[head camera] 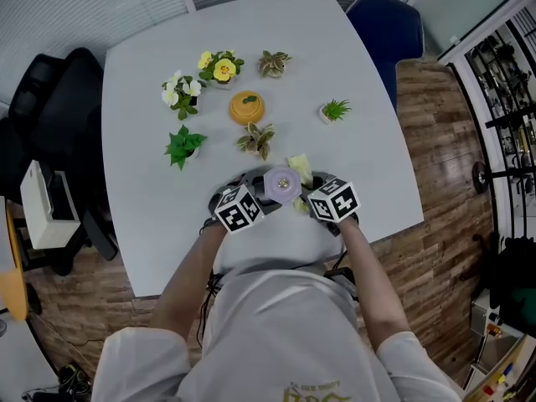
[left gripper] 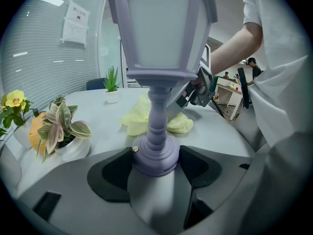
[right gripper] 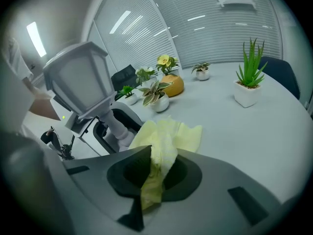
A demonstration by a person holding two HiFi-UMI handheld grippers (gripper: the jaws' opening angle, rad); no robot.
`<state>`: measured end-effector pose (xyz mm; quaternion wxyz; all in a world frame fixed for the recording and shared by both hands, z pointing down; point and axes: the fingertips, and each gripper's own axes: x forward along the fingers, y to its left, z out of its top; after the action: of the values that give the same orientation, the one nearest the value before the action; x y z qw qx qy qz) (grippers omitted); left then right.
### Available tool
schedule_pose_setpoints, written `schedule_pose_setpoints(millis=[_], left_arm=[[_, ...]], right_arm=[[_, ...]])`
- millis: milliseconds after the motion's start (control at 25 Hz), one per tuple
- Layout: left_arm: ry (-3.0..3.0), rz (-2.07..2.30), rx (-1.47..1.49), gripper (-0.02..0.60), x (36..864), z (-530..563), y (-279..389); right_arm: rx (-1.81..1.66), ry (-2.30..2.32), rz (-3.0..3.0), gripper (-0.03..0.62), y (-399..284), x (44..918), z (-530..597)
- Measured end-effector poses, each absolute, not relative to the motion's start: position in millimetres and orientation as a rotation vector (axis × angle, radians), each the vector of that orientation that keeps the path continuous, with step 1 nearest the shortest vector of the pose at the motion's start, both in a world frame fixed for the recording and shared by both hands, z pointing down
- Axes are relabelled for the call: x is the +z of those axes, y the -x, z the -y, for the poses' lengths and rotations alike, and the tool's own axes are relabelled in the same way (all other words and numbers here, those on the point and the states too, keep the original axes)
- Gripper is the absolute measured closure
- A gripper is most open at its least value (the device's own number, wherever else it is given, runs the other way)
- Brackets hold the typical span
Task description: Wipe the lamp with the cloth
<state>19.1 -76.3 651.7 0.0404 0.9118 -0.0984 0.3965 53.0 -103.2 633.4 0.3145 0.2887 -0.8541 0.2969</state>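
A lilac lantern-shaped lamp (head camera: 282, 185) stands upright near the table's front edge. My left gripper (left gripper: 156, 163) is shut on the lamp's round base (left gripper: 155, 153), with its stem and shade (left gripper: 161, 31) rising above. A pale yellow cloth (right gripper: 166, 141) is pinched in my right gripper (right gripper: 154, 177), which is shut on one end; the rest of the cloth lies on the table beside the lamp (right gripper: 83, 80). In the head view the right gripper (head camera: 333, 201) sits just right of the lamp, the left gripper (head camera: 239, 208) just left, and the cloth (head camera: 299, 170) shows behind the lamp.
Small potted plants stand further back on the grey table (head camera: 151, 216): a striped-leaf one (head camera: 256, 140), a green one (head camera: 185, 146), white flowers (head camera: 181, 90), yellow flowers (head camera: 219, 67), a spiky one (head camera: 335, 110). An orange pot (head camera: 247, 107) sits among them. Chairs (head camera: 387, 23) flank the table.
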Motion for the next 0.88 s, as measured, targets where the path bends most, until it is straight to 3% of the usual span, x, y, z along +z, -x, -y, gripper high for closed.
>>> schedule_pose_setpoints(millis=[880], left_arm=[[-2.786, 0.302, 1.220, 0.267, 654, 77, -19]], right_arm=[[0.731, -0.506, 2.206, 0.548, -40, 637, 53]])
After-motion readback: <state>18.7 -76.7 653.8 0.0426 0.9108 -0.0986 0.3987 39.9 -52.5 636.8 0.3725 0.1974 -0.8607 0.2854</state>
